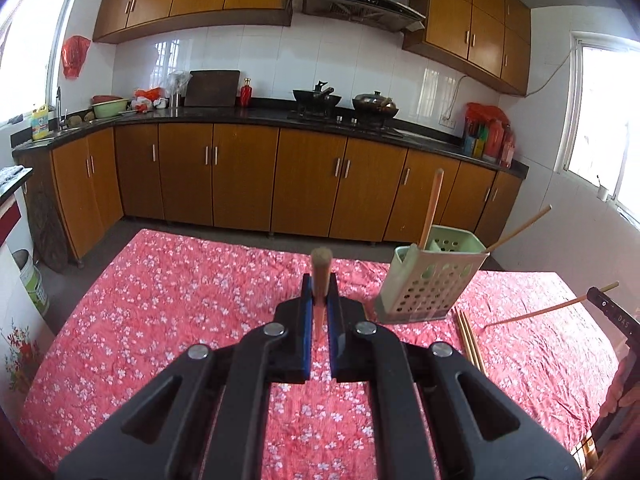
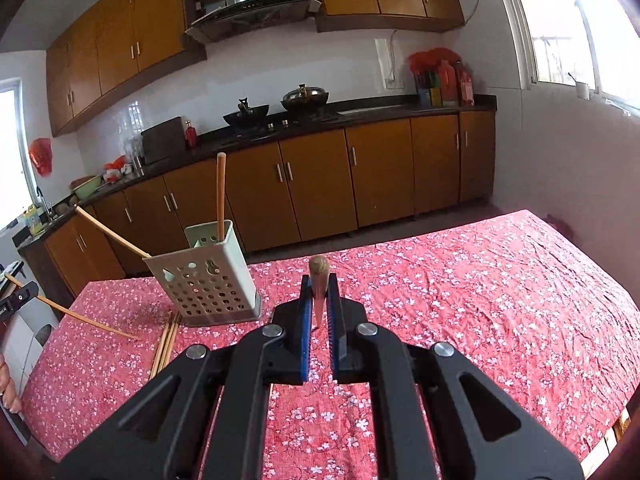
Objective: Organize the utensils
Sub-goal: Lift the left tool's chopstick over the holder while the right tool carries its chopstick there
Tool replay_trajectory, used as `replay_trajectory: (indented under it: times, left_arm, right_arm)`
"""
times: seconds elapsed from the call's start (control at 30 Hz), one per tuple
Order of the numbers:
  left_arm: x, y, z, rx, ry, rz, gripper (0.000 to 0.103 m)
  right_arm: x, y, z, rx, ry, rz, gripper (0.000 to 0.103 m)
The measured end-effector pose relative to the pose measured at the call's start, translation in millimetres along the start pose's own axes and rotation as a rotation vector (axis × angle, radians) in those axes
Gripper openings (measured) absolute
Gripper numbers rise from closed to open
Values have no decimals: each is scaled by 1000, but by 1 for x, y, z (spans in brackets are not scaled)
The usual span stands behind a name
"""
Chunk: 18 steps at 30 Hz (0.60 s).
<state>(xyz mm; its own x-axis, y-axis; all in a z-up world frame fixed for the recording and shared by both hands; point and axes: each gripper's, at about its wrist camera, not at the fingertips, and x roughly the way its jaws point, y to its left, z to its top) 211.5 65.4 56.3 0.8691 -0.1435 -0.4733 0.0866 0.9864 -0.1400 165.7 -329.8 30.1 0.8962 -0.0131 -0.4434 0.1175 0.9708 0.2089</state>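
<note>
Both tongs, left (image 1: 319, 294) and right (image 2: 319, 294), each clench a chopstick; holder (image 1: 428, 276) has two, spare chopsticks (image 1: 470, 338) lie beside it.

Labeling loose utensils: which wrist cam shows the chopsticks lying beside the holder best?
Right wrist: the loose chopsticks lie unobstructed beside the utensil holder. Left wrist shows the same bundle, partly cut off behind that gripper's own arm.

brown wooden cabinets (image 1: 240, 176) line white tiled walls (image 1: 328, 60); bright windows (image 2: 568, 28) give daylight.
</note>
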Motion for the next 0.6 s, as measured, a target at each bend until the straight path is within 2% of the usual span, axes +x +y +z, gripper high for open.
replay_trajectory:
  times: [0.27, 0.6]
  left_arm:
    - [-7, -7, 15, 7, -38, -29, 7]
    - [-37, -22, 50, -20, -104, -173, 7]
  right_arm:
    - [-6, 8, 16, 14, -42, 23, 8]
    - [-29, 21, 57, 69, -144, 162, 8]
